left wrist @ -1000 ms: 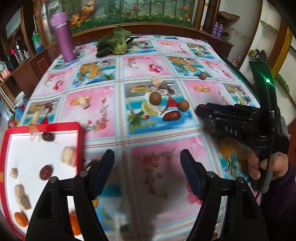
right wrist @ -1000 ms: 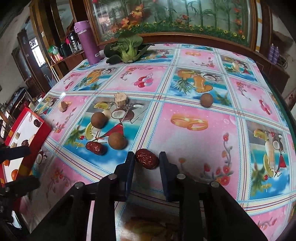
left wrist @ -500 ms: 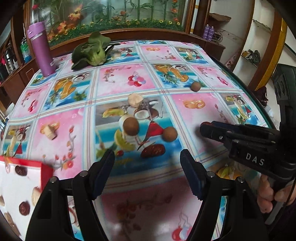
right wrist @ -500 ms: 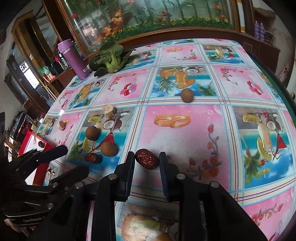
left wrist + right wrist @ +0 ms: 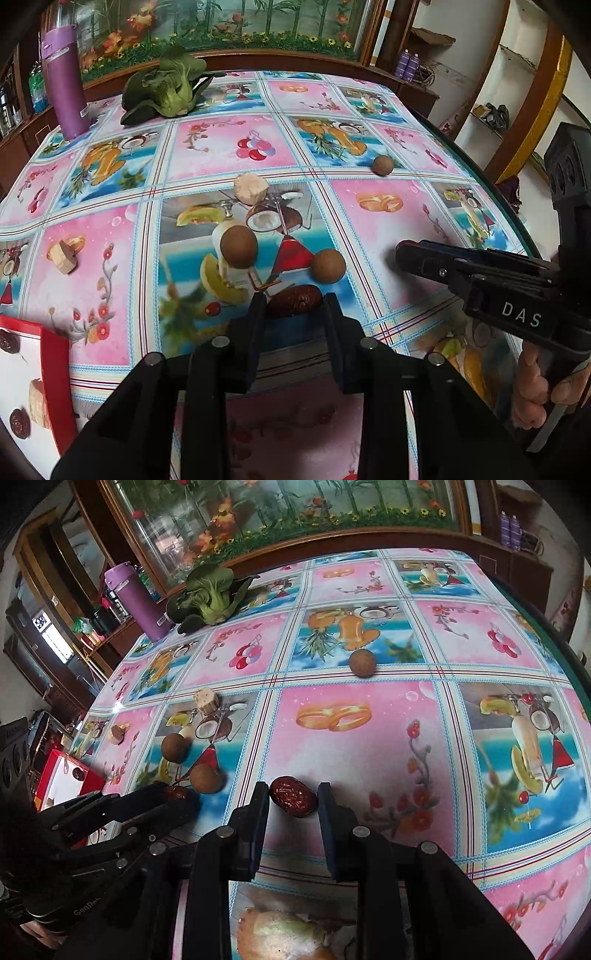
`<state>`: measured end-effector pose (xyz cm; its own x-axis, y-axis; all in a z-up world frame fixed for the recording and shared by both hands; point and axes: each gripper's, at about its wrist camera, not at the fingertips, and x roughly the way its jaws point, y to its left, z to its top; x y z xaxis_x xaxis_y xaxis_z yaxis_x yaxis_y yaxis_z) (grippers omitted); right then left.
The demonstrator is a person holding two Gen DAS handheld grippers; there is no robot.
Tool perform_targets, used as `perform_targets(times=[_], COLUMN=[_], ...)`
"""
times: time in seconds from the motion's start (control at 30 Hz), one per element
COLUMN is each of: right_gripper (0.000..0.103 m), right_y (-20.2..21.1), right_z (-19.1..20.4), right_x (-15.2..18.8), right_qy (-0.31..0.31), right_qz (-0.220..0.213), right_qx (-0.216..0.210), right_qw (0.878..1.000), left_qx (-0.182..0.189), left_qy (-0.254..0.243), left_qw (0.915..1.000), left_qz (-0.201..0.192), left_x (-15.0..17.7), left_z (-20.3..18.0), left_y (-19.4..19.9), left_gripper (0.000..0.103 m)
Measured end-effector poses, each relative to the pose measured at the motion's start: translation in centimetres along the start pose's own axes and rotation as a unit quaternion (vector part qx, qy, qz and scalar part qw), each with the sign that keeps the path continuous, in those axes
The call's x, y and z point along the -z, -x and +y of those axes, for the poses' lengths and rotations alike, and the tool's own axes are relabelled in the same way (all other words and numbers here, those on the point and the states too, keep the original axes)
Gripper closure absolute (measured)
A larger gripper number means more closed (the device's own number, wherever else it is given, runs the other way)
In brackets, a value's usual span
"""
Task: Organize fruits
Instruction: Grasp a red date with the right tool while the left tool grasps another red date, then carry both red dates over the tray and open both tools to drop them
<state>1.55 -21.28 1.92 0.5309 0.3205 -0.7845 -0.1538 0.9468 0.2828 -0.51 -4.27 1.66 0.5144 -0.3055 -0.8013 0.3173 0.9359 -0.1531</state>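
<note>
Both grippers are set around red dates on the fruit-print tablecloth (image 5: pixel 207 147). Between the narrowed fingers of the left gripper (image 5: pixel 293 301) one red date (image 5: pixel 294 300) is bracketed, and whether the pads are already touching it cannot be told. The right gripper (image 5: pixel 293 797) is seen with a second red date (image 5: pixel 293 796) between its fingers, pinched or very nearly so. Two brown round fruits, probably longans (image 5: pixel 239 246), are lying just beyond the left-hand date, and a third (image 5: pixel 362 662) is lying well apart toward the far edge. The red-rimmed tray (image 5: pixel 55 369), already holding dates and pale pieces, is visible at the near left.

A slip is judged the main risk: the dates are oval and glossy, so an off-centre squeeze could squirt one out sideways. The nearer longan (image 5: pixel 328 260) could be nudged into a roll by the left fingertips. As the two grippers are close together, a collision could be caused if both are swung toward the tray at once
</note>
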Motion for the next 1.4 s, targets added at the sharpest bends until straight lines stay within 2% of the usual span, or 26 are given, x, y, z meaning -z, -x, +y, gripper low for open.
perform_targets(times=[0.17,0.27,0.4,0.53,0.7,0.83,0.93,1.03,1.27,1.4], right_gripper=[0.077,0.077,0.077,0.077,0.077,0.077,0.078,0.078,0.078,0.078], right_y=[0.2,0.6,1.0,1.4,2.2,3.4,3.2,3.2,2.6,1.4], right_z=[-0.4,-0.5,-0.4,-0.3,0.9,4.1,7.3,12.2,22.5,26.3], right_x=[-0.1,-0.2,-0.2,-0.2,0.5,1.9,2.9,3.5,4.8,6.2], right_qy=[-0.008,-0.01,-0.013,-0.019,-0.027,-0.017,-0.005,0.032,0.125,0.153], right_qz=[-0.006,-0.017,-0.031,-0.047,-0.061,-0.074,-0.062,-0.05,-0.026,-0.001], right_qx=[0.0,0.001,0.001,-0.002,-0.015,-0.059,-0.098,-0.129,-0.169,-0.184], right_qw=[1.0,1.0,0.999,0.999,0.998,0.995,0.993,0.99,0.977,0.971], left_qx=[0.005,-0.004,-0.006,-0.019,-0.028,-0.052,-0.076,-0.103,-0.176,-0.189], left_qy=[0.015,0.017,0.026,0.012,0.008,0.013,0.031,0.06,0.132,0.154], left_qw=[0.9999,0.9998,0.9994,0.9984,0.9974,0.9943,0.9904,0.9843,0.9641,0.958], left_qz=[0.002,-0.002,-0.023,-0.051,-0.067,-0.092,-0.111,-0.13,-0.149,-0.151], left_x=[0.6,1.4,3.0,5.1,7.8,10.0,11.4,12.7,15.7,17.0], left_z=[0.0,-0.1,-0.3,-0.8,-0.6,0.8,3.0,6.0,12.8,14.8], left_y=[0.6,1.7,4.8,8.4,11.9,15.0,17.4,19.8,22.6,23.2], left_gripper=[0.071,0.071,0.071,0.071,0.071,0.071,0.071,0.071,0.071,0.071])
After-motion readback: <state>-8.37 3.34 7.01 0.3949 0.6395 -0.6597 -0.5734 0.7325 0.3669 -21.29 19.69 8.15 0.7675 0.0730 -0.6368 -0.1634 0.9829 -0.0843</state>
